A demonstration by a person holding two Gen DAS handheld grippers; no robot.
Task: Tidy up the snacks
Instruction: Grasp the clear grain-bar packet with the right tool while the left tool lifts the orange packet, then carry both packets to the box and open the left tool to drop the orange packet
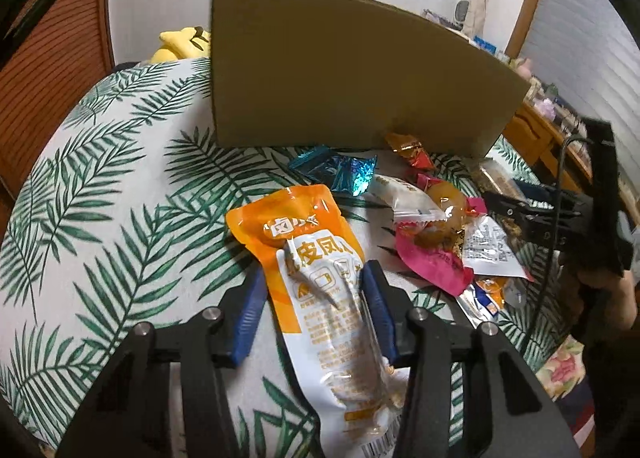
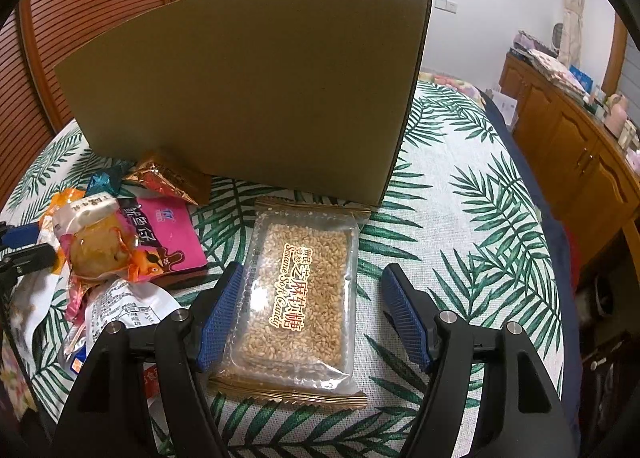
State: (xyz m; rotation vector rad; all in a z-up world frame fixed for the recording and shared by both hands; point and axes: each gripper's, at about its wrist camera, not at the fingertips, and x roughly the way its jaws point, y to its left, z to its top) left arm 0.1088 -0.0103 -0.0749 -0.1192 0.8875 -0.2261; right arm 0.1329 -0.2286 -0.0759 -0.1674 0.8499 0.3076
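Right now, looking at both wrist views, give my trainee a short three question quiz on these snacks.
1. True or false: the clear sesame candy packet lies flat on the leaf-print cloth.
2. What lies between the left gripper jaws? A) orange and white pouch B) blue foil candy C) pink wrapper
3. Fill in: behind the snacks stands a brown ____ box.

Key: 1 true. 2 A. 3 cardboard.
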